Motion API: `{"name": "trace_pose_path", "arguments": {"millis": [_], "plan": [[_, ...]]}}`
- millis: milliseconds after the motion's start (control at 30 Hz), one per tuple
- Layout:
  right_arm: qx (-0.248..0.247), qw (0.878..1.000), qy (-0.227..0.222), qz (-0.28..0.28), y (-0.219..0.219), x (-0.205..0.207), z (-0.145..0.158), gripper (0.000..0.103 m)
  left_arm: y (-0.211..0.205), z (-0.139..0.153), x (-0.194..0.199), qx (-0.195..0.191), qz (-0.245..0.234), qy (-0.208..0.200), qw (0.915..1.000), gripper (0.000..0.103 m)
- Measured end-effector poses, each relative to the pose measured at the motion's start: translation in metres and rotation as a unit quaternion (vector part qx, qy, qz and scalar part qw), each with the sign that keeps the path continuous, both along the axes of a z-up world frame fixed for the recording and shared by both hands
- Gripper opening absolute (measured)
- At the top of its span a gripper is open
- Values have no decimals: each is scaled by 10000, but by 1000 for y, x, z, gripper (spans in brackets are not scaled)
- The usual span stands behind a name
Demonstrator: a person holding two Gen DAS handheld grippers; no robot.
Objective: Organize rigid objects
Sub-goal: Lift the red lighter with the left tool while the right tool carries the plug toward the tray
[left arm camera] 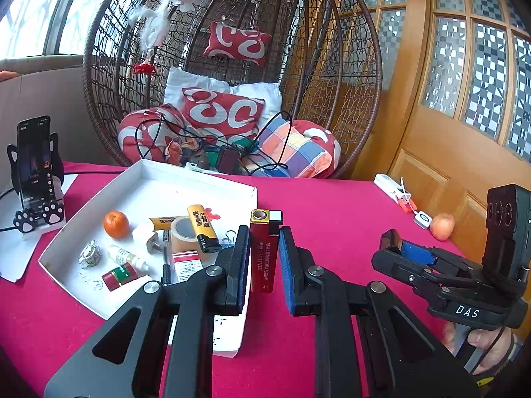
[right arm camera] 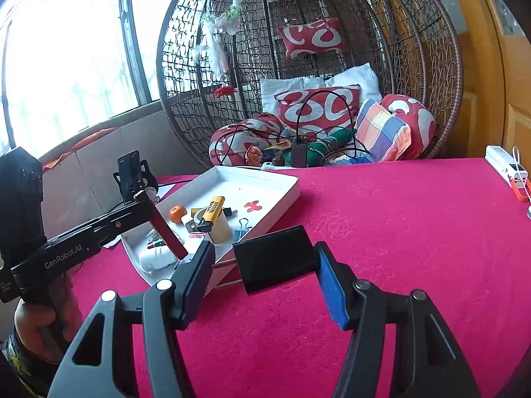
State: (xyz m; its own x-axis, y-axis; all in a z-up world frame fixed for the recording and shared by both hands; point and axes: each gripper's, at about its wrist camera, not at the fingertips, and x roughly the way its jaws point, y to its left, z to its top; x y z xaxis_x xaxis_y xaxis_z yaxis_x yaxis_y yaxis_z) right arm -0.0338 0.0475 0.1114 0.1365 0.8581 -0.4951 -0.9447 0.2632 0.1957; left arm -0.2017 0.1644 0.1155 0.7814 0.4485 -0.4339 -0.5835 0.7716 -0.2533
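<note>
Nearest the lens, the left gripper is clenched on a red lighter, its blue pads pressing the two flat sides about midway up the body. The lighter stands upright, long axis vertical, gold-and-white cap at the top, held just beside the near right edge of the white tray. It is probably light, stiff and slick-skinned, so the flat faces are the safe place to hold; a pinch near the cap could let it pivot. The right gripper grasps a black plug adapter by its ends, above the red tabletop just right of the tray, its two prongs pointing toward the tray and its long axis running sideways. It looks rigid, compact and smooth-sided. A yellow lighter and an orange already lie in the tray.
</note>
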Motion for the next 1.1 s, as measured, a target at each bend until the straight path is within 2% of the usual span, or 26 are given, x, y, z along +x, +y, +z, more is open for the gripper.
{"name": "trace_pose_path", "arguments": {"millis": [1100], "plan": [[-59,9988,-245,429,42,-23,9,61,22,-5,-27,-199,322,-145,9992,17]]}}
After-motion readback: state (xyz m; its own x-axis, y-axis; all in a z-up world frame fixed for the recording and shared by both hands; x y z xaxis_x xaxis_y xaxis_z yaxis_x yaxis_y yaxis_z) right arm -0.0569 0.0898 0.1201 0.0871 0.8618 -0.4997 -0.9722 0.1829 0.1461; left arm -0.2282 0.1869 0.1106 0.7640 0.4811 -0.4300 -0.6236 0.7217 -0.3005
